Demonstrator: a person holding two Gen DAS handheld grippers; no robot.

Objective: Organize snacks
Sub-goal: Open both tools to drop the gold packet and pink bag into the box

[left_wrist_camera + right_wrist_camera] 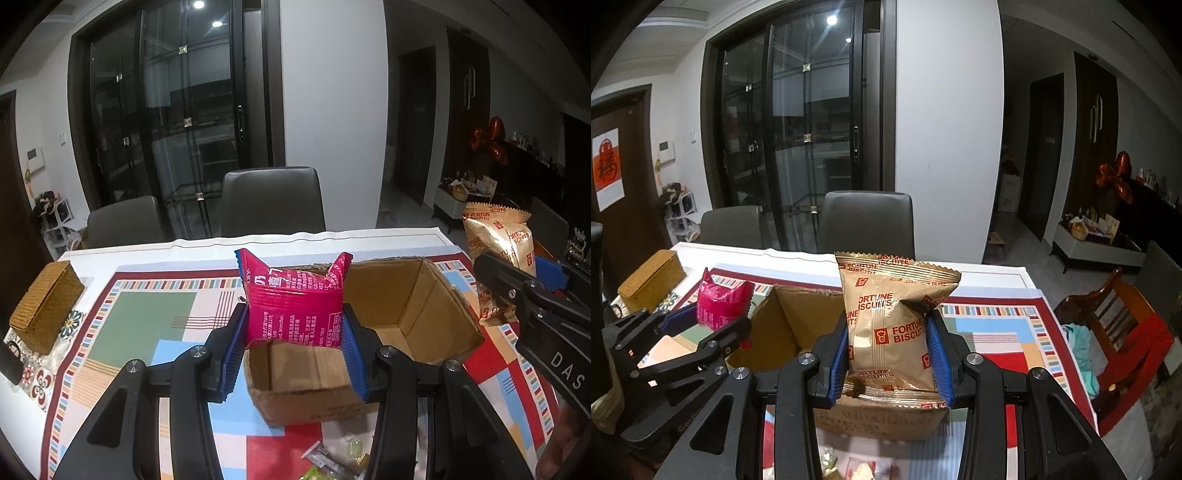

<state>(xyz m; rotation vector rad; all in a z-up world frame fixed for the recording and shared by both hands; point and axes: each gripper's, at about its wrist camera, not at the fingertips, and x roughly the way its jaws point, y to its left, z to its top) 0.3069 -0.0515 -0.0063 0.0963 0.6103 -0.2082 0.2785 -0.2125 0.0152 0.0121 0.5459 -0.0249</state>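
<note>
My left gripper (293, 325) is shut on a pink snack packet (295, 310), held upright over the near wall of an open cardboard box (417, 295). My right gripper (892, 332) is shut on a gold Fortune Biscuits packet (890, 325), also held above the cardboard box (798, 317). In the left wrist view the gold packet (498, 251) and the right gripper's black arm show at the right edge. In the right wrist view the pink packet (720, 302) and the left gripper (701, 325) appear at the left. The box looks empty inside.
A patterned tablecloth (147, 317) covers the table. A woven brown box (44, 306) stands at the far left. Small wrapped candies (332, 461) lie near the table's front edge. Grey chairs (273, 199) stand behind the table; a wooden chair (1115, 332) stands at the right.
</note>
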